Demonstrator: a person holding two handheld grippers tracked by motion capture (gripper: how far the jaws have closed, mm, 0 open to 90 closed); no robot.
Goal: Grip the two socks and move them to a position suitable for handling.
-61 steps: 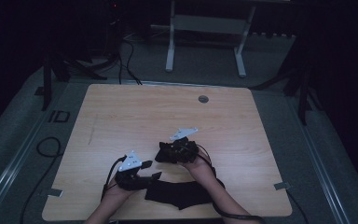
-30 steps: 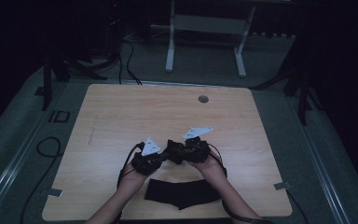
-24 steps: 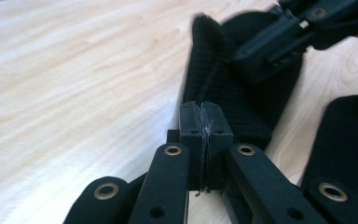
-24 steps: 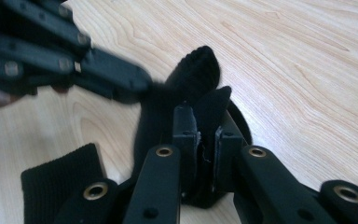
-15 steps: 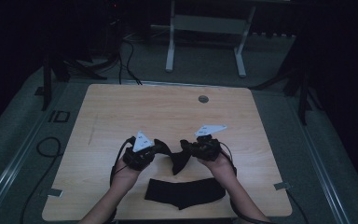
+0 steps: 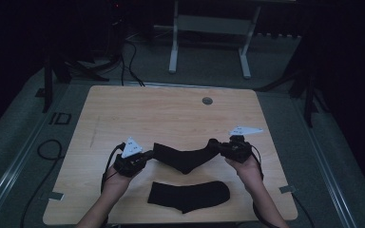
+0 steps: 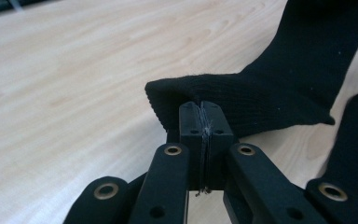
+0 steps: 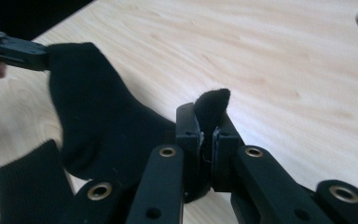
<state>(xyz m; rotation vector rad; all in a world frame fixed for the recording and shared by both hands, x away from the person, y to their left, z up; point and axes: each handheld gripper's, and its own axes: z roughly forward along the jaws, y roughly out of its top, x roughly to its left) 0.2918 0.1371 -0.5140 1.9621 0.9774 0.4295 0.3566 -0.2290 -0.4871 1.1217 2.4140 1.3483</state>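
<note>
1. The left hand-held gripper (image 6: 148,154) is clamped on one end of a black sock (image 6: 185,159), and the right hand-held gripper (image 6: 214,145) is clamped on the other end. The sock hangs between them in a shallow sag over the table (image 6: 171,114). In the left gripper view only a thin fold of knit sits between the jaws, near the sock's edge (image 7: 177,93). If the two are drawn further apart, I judge that this fold could slide out.
2. In the right gripper view a small tab of fabric (image 8: 212,105) sticks up past the jaws, so the bite there is also shallow. A sideways tug could free it, and the sock would drop.
3. A second black sock (image 6: 188,195) lies flat on the table, just nearer the person than the held one. If the held sock is lowered carelessly, its sagging middle could drag the lying one out of place or land crooked on it.
4. Stretch knit springs back, so a slip at either end would likely fling the sock toward the other hand-held gripper.
</note>
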